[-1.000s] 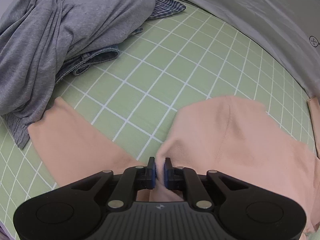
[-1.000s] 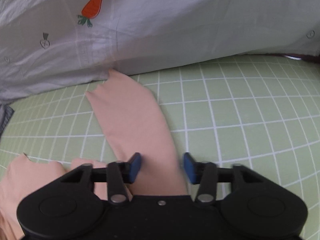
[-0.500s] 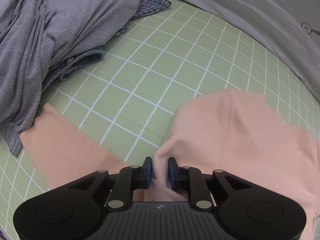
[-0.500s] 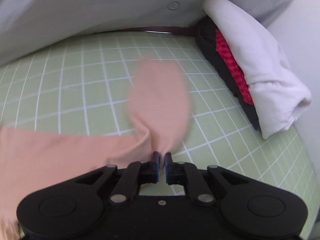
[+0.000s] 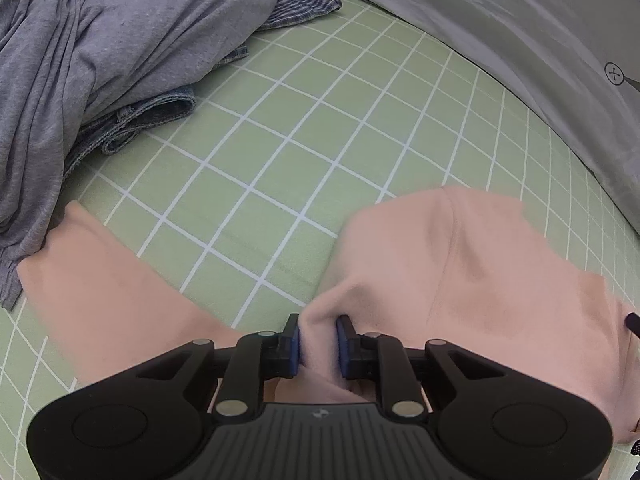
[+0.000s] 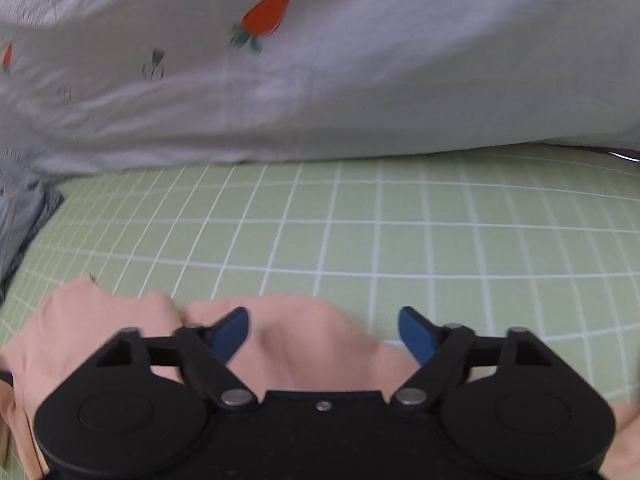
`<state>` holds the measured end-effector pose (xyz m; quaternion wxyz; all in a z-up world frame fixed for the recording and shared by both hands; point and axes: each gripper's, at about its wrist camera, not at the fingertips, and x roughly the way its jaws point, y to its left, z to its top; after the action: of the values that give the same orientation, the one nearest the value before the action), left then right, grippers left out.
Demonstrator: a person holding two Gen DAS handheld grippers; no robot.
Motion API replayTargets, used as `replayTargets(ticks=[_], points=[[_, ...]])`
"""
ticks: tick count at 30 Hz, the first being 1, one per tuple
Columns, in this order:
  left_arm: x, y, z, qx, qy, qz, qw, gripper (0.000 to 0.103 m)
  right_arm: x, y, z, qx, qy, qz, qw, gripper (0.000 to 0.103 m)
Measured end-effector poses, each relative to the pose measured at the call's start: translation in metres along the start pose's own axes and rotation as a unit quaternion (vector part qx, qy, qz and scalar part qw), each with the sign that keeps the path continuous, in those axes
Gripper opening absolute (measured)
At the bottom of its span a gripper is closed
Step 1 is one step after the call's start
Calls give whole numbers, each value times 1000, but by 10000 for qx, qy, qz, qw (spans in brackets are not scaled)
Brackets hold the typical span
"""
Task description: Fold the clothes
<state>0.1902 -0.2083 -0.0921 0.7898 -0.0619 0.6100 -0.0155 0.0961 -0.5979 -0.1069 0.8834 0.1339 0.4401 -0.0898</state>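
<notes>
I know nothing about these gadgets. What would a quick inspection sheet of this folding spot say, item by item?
Surface: green sheet with white grid lines, flat.
Job's things: peach garment spread on the sheet, part bunched up.
Clutter: grey garment heaped over denim and a checked cloth; pale carrot-print bedding along the far edge.
Grippers: left tool pinches a fold of the peach garment; right tool is wide open above that garment, holding nothing.
Cables: nothing seen.
Surroundings: only bedding visible; the right view is blurred.
</notes>
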Motion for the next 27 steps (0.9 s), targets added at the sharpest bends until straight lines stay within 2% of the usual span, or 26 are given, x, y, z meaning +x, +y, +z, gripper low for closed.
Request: replayTargets(ticks=[1, 2, 4, 6, 9, 10, 12, 13, 14, 15, 17, 23, 27], points=[[1, 0, 2, -6, 41, -12, 10000, 19, 4, 3, 3, -170, 122, 34, 9998, 18], [1, 0, 5, 19, 71, -32, 10000, 15, 7, 5, 7, -372, 236, 64, 9990, 5], [1, -3, 14, 164, 5, -40, 9999, 12, 5, 7, 15, -764, 193, -46, 9969, 5], [2, -5, 25, 236, -100, -58, 9997, 10, -1, -2, 28, -839, -22, -251, 9962, 5], [2, -14, 52, 141, -379, -264, 9988, 11, -10, -27, 47, -178, -561, -422, 9974, 5], [-1, -21, 59, 128, -521, -298, 9981, 12, -12, -33, 51, 59, -727, -510, 9960, 8], [-5, -36, 72, 110, -804, -362, 9960, 16, -18, -36, 53, 215, -883, -853, 9922, 33], [-11, -46, 74, 248, -939, -294, 9948, 20, -23, -35, 51, 222, -919, -1007, 9904, 55], [-16, -56, 75, 386, -1071, -231, 9932, 29, -29, -35, 47, 209, -942, -1145, 9887, 66], [-21, -64, 71, 533, -1138, -291, 9916, 36, -37, -34, 41, 243, -977, -1220, 9874, 68], [-30, -77, 57, 774, -1211, -443, 9886, 42, -54, -35, 22, 433, -968, -1269, 9862, 81], [-41, -114, -10, 1456, -844, -873, 9819, 60, -98, -34, -59, 969, -494, -1381, 9844, 86], [-43, -137, -52, 1882, -524, -1132, 9742, 61, -119, -34, -108, 1342, -262, -1460, 9798, 86]])
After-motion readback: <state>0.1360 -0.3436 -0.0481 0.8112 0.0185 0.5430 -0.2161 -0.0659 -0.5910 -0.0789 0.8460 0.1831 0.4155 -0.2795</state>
